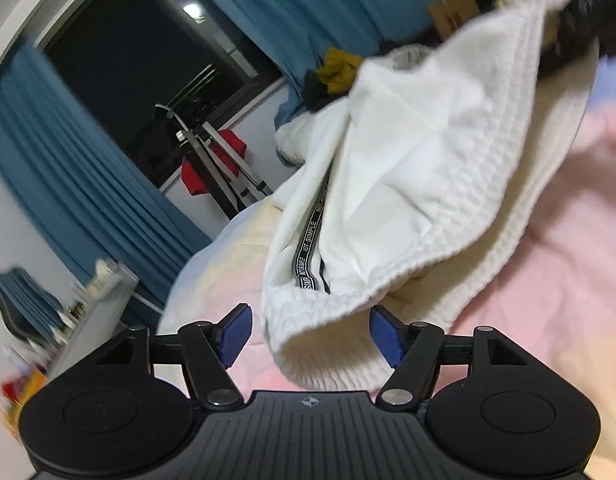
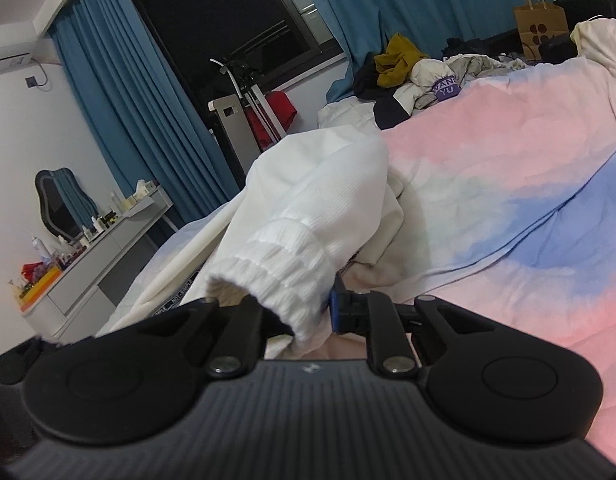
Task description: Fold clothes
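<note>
Over the pink-and-blue bed, the right gripper has its fingers pinching the white garment's ribbed cuff, while the left gripper's fingers stand spread around its hem, not touching.

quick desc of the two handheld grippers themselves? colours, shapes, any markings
Both match. The left gripper and right gripper each have a matte black body with a ribbed centre panel carrying a small round crosshair emblem, flanked by two rounded lobes with circular insets. Black linkage arms pivot on silver pins and end in blue finger pads. No cables, hands or sleeves are in view.
</note>
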The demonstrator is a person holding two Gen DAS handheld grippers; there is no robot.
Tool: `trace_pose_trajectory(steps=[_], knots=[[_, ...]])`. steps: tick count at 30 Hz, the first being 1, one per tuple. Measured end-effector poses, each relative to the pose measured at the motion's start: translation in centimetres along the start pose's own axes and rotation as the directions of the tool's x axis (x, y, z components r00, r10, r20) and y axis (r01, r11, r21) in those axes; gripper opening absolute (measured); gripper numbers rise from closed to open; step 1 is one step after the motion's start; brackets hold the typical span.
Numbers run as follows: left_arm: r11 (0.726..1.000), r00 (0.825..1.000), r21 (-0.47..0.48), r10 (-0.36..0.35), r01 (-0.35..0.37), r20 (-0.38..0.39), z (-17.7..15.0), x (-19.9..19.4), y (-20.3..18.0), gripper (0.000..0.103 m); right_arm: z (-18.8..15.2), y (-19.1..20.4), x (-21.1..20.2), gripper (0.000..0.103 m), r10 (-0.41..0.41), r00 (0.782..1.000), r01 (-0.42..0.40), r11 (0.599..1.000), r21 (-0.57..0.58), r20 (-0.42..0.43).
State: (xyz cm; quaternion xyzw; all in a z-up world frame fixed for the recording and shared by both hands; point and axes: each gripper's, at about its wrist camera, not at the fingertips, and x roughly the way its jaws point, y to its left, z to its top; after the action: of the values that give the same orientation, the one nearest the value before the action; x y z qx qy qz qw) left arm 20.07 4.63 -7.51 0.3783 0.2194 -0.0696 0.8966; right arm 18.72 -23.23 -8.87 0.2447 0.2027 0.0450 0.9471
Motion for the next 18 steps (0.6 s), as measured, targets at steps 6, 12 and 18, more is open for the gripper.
trace_pose_trajectory(steps=[6,12,18], knots=[[0.985,0.999,-0.175,-0.015,0.009,-0.035,1.1,3.0,2.3,0.019,-1.6,-1.1,1.0,0.016,-0.035,0.997,0.036,0.999,0.01,-0.063],[0.826,0.998,-0.561,-0.058,0.058,0.017,0.6,3.5,10.6,0.008,-2.8,-0.3,0.6,0.015,0.027,0.993,-0.02,0.998,0.063,-0.115],[0.641,0.993,-0.758,-0.064,0.116,0.098,1.1,3.5,20.9,0.008,-3.1,5.0,-1.1,0.016,0.144,0.986,-0.142,0.989,0.033,-0.09]])
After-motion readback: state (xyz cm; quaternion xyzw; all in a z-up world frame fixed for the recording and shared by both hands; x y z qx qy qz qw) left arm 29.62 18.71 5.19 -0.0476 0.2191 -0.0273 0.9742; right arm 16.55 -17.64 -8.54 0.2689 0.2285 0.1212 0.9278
